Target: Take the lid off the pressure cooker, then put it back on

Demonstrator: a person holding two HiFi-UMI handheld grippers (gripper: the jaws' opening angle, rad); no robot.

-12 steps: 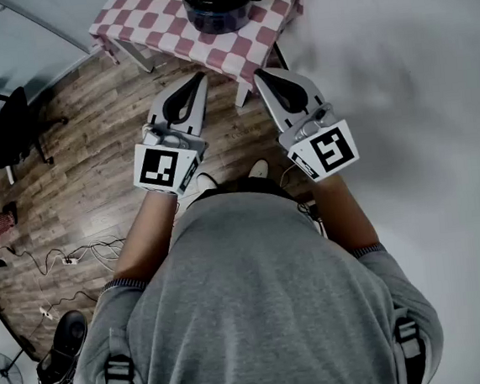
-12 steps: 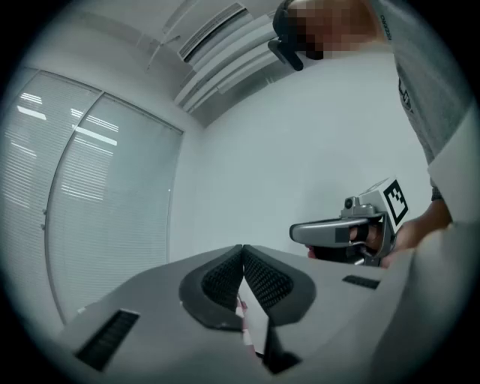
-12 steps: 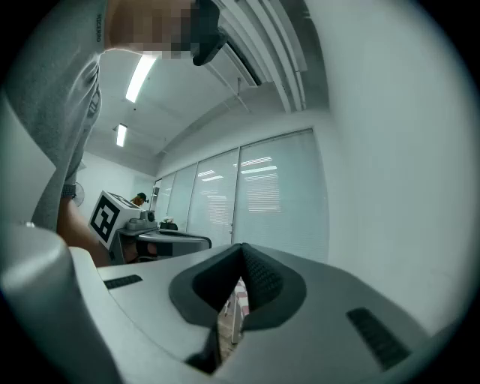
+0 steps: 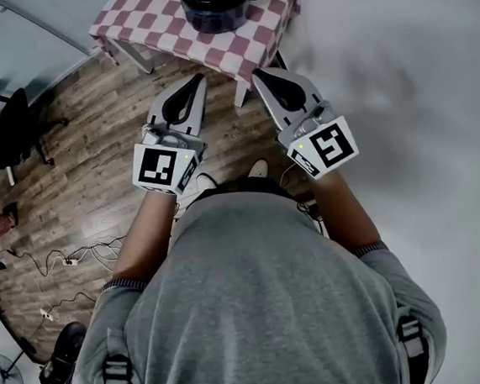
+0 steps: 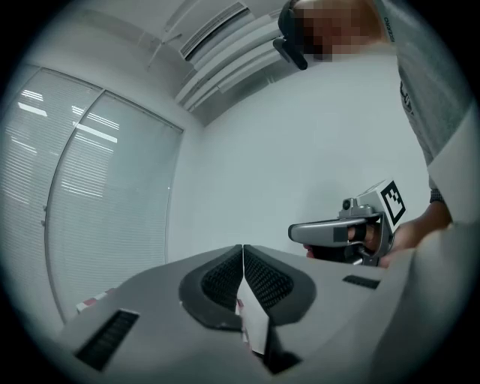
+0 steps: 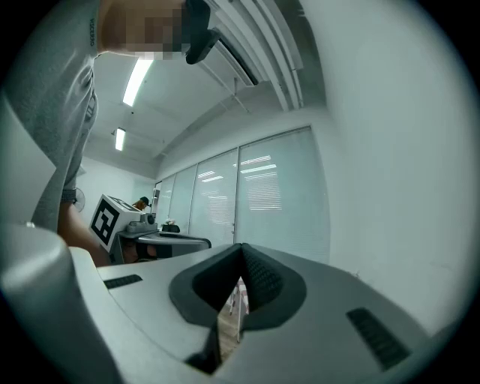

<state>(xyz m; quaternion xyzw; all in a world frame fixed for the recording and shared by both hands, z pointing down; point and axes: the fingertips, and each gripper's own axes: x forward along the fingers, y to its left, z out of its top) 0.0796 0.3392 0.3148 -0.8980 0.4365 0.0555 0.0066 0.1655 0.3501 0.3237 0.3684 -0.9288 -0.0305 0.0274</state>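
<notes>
In the head view a dark pressure cooker [image 4: 218,3] with its lid on stands on a small table with a red and white checked cloth [image 4: 253,44] at the top edge. My left gripper [image 4: 200,78] and right gripper [image 4: 256,76] are held side by side well short of the table, both pointing toward it. Both are shut with nothing between the jaws. The left gripper [image 5: 243,248] shows closed jaws against a white wall, with the other gripper's body [image 5: 352,231] to its right. The right gripper [image 6: 241,247] also has its jaws together.
Wooden floor [image 4: 93,159] lies left of and under the table, with cables [image 4: 69,261], a fan [image 4: 4,372] and a dark chair [image 4: 10,125]. A pale floor area [image 4: 407,86] spreads to the right. Glass partitions with blinds [image 6: 259,195] fill the room's side.
</notes>
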